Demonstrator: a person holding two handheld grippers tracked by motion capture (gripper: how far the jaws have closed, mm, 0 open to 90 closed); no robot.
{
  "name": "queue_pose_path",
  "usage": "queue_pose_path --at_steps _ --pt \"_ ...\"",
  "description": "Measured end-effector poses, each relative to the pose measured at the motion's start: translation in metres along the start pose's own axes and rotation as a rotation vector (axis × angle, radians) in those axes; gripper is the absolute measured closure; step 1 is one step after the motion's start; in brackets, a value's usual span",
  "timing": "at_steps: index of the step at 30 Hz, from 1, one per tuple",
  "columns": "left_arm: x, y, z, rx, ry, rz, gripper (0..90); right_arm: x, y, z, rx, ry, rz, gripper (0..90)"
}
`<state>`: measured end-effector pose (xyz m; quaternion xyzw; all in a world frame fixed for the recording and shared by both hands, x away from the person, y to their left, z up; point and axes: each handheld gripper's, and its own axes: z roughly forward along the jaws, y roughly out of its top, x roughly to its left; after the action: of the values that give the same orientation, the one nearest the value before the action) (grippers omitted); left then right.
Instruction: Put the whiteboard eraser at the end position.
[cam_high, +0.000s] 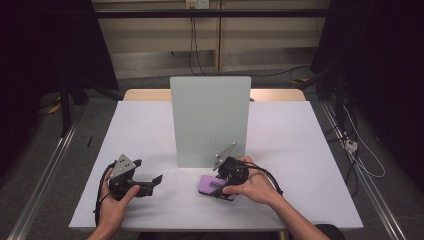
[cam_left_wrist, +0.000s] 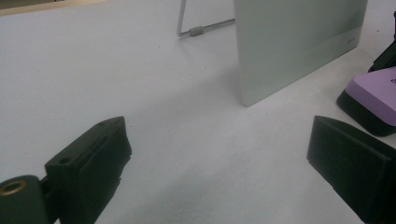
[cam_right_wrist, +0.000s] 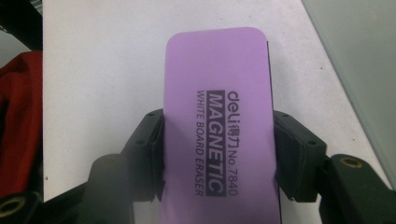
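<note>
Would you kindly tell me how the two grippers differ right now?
The left gripper has its jaws wide apart, holding nothing; the right gripper is clamped on the purple eraser's sides. The left points toward the white board; the right angles down at the table. Both are hand-held.

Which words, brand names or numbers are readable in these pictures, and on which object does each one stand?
All on the purple top of the eraser, held between the jaws of the right gripper:
"deli", followed by two small characters too fine to read
"No.7840"
"MAGNETIC"
"WHITE BOARD ERASER"
Faint mark near the lower corner of the standing board: too blurred to read.
In the high view, the print on the eraser is too small to read.
</note>
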<state>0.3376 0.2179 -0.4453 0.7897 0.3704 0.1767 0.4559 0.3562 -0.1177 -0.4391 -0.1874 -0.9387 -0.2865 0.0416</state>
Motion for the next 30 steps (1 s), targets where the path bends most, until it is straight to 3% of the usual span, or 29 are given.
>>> queue_pose_path --at_steps 20,27,30 --pt "-0.0006 0.0007 0.0024 0.005 -0.005 0.000 5.5 0.0000 -0.0059 0.0022 -0.050 -0.010 0.011 40.7" --pt "0.0003 0.0006 0.0022 0.006 -0.001 0.005 5.5 0.0008 -0.0057 0.0051 -0.033 -0.004 0.006 35.3" --pt "0.0003 0.0007 0.0022 0.005 -0.001 0.002 5.5 0.0002 -0.0058 0.0055 -0.032 -0.014 0.019 26.5"
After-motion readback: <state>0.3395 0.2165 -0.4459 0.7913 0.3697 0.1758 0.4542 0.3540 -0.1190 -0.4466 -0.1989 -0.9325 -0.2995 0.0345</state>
